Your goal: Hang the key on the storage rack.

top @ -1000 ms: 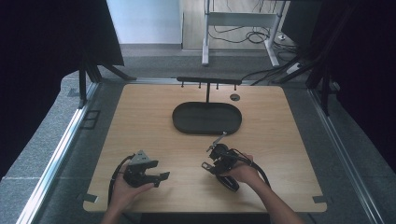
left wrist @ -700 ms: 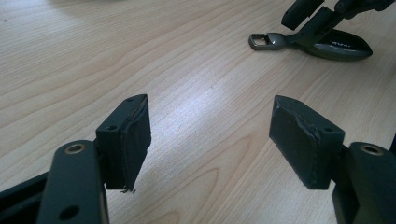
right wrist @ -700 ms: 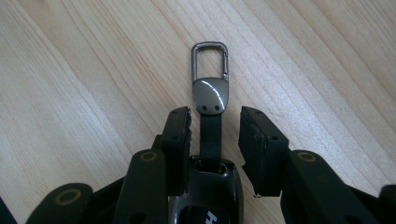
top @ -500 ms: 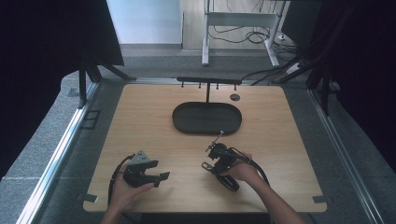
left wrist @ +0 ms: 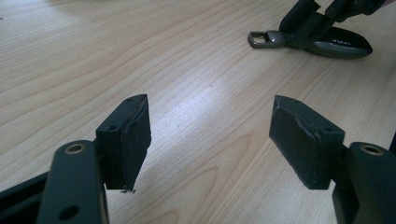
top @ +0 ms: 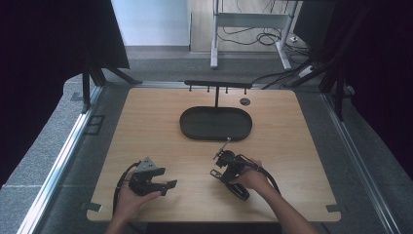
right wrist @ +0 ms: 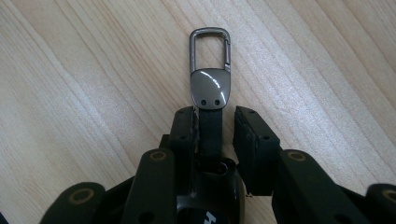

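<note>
The work surface is a light wooden table [top: 146, 122] bounded by metal rails, with grey floor around it, dark curtains at both sides and cables beyond the far edge. A black oval tray [top: 215, 124] lies at the table centre, below a small black rack [top: 217, 85]. The left gripper [top: 158, 183] rests low over the near-left table area, jaws spread wide with nothing between them. The right gripper [right wrist: 215, 133] sits near-right; its jaws have just been closing around the key fob [right wrist: 210, 88] strap, one pad touching it, the other just beside it. The fob lies flat on the wood, clip pointing toward the tray. Compared with the earlier frames, both hands and the fob occupy unchanged positions.
</note>
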{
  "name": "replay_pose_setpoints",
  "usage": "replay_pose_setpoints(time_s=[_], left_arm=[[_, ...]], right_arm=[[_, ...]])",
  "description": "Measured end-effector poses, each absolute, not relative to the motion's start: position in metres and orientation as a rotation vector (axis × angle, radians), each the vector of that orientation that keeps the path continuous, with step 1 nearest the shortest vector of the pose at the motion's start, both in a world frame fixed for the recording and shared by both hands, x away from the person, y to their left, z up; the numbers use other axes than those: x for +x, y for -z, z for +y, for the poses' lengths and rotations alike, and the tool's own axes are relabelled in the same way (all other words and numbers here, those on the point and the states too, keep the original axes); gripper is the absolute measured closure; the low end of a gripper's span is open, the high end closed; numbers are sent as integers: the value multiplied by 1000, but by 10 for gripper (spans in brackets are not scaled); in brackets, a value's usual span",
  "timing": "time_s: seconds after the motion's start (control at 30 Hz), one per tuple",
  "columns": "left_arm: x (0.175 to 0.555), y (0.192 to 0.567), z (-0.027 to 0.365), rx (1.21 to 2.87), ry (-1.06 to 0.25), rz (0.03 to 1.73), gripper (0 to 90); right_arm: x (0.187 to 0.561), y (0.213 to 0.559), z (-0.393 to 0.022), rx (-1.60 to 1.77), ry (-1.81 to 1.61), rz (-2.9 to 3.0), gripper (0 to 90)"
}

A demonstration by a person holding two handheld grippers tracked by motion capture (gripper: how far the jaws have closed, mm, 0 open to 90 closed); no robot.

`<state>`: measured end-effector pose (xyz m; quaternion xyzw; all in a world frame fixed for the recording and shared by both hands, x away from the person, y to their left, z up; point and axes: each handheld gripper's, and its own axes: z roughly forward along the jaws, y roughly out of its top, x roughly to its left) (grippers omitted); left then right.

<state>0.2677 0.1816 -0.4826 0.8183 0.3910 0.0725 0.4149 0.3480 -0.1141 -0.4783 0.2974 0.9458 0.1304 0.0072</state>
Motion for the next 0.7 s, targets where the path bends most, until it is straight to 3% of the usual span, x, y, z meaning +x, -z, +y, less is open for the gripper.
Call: replay_pose_setpoints(time_s=[0.7], left_arm=[[268,483,181,2059,-183,979,301]], right_arm=[[344,479,-109,917,-363,2926,747]])
